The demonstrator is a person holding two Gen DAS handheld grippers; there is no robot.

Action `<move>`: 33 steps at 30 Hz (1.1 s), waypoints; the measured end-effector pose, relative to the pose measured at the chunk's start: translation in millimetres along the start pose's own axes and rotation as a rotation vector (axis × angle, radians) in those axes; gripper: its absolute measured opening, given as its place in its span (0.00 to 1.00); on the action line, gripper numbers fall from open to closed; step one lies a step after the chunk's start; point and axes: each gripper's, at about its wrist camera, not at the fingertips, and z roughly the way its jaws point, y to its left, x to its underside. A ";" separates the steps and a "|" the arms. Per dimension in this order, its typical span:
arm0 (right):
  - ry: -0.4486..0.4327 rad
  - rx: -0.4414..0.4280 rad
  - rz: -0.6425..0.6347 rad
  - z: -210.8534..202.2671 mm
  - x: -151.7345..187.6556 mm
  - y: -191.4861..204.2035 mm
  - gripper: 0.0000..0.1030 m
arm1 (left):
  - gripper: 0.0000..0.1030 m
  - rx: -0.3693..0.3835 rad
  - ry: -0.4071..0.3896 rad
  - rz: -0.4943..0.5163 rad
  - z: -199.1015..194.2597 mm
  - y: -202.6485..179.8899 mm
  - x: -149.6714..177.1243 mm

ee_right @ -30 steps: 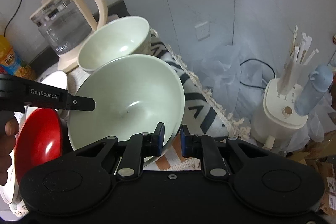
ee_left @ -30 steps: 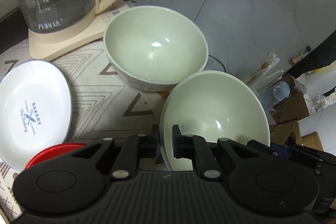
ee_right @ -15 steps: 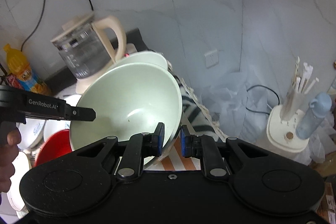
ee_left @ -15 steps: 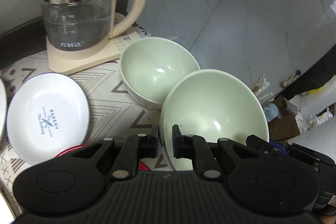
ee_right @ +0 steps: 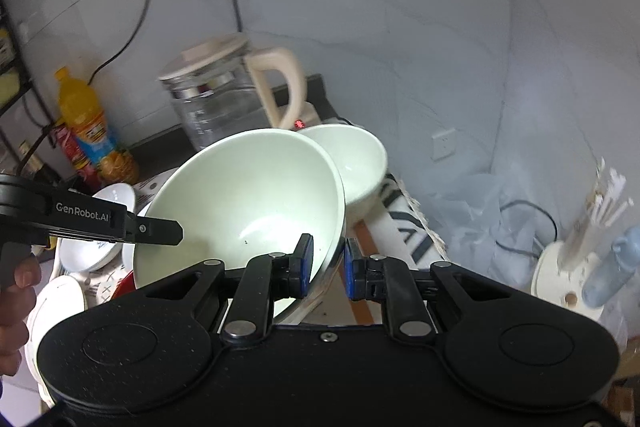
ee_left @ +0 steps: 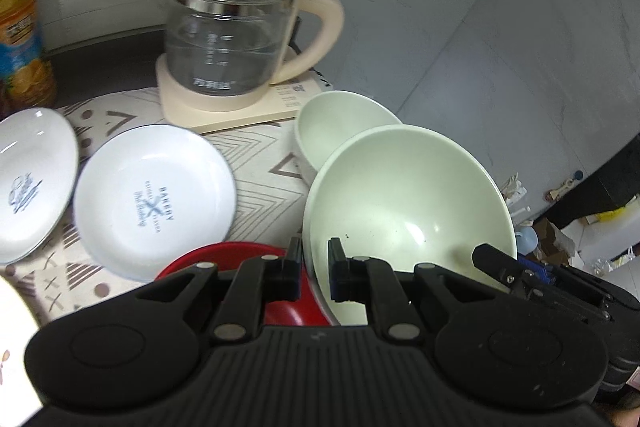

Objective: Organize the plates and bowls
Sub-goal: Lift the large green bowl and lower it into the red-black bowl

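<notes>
pale green and glossy, the big bowl [ee_left: 408, 195] has risen off the patterned worktop cloth [ee_left: 260, 163] since a second ago, my left gripper [ee_left: 314, 269] and right gripper [ee_right: 327, 267] each pinching opposite rims. it now hangs tilted beside the smaller green bowl [ee_left: 340, 123], ready to nest. round white plates [ee_left: 154, 199] lie flat nearby.

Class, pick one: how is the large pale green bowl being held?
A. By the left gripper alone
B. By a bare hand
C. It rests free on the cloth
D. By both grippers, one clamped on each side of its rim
D: the left gripper and the right gripper each have their jaws closed on the rim of the large green bowl.
</notes>
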 end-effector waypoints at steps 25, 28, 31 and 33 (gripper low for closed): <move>0.063 -0.070 -0.081 4.3 19.4 80.2 0.16 | 0.11 -0.052 0.013 -0.128 -46.7 78.4 39.0; 0.069 -0.067 -0.066 2.2 23.5 82.3 0.16 | 0.11 -0.041 0.025 -0.134 -47.1 82.1 43.9; 0.082 -0.056 -0.058 2.3 30.0 83.7 0.16 | 0.11 -0.037 0.042 -0.135 -44.8 84.5 48.8; 0.096 -0.054 -0.061 3.7 34.1 85.0 0.16 | 0.11 -0.038 0.057 -0.142 -41.7 87.2 52.2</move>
